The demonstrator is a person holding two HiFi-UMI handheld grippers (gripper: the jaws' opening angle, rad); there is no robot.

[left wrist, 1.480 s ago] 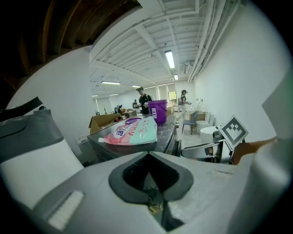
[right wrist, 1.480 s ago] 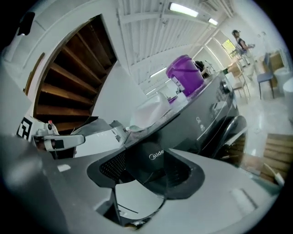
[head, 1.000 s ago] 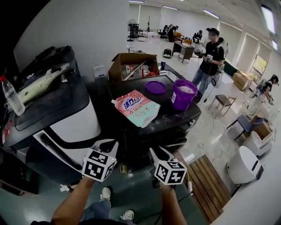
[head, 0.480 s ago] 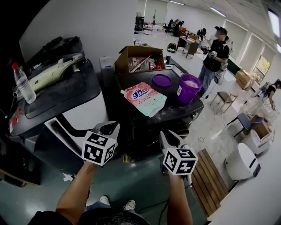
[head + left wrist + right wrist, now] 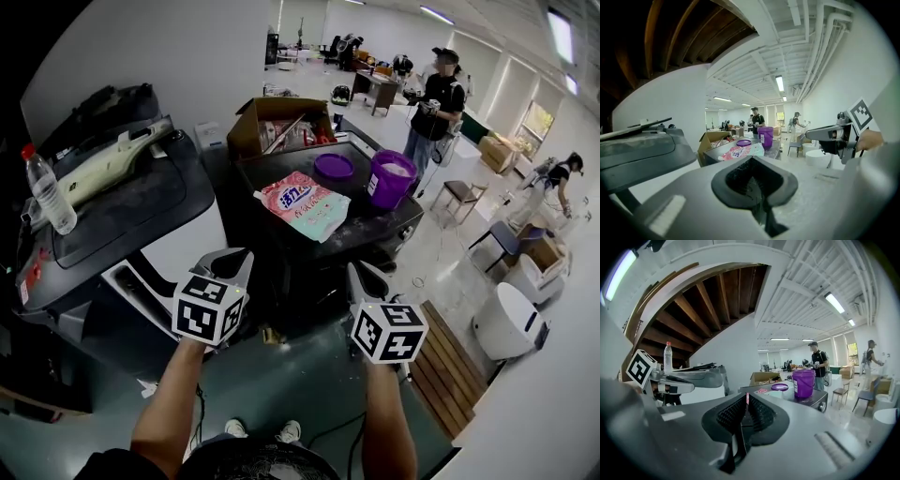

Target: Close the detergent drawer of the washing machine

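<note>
Left hand-held gripper (image 5: 232, 262) and right hand-held gripper (image 5: 364, 277) are hovering side by side, jaws pressed together on nothing, near the black washer (image 5: 356, 225); its drawer is lost in shadow.

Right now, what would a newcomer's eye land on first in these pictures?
Probably the purple bucket and purple lid on top of the dark washer, with a pink bag lying beside them. Low in the head view, the left claw and right claw are both shut and empty, held in front of the washer.
</note>
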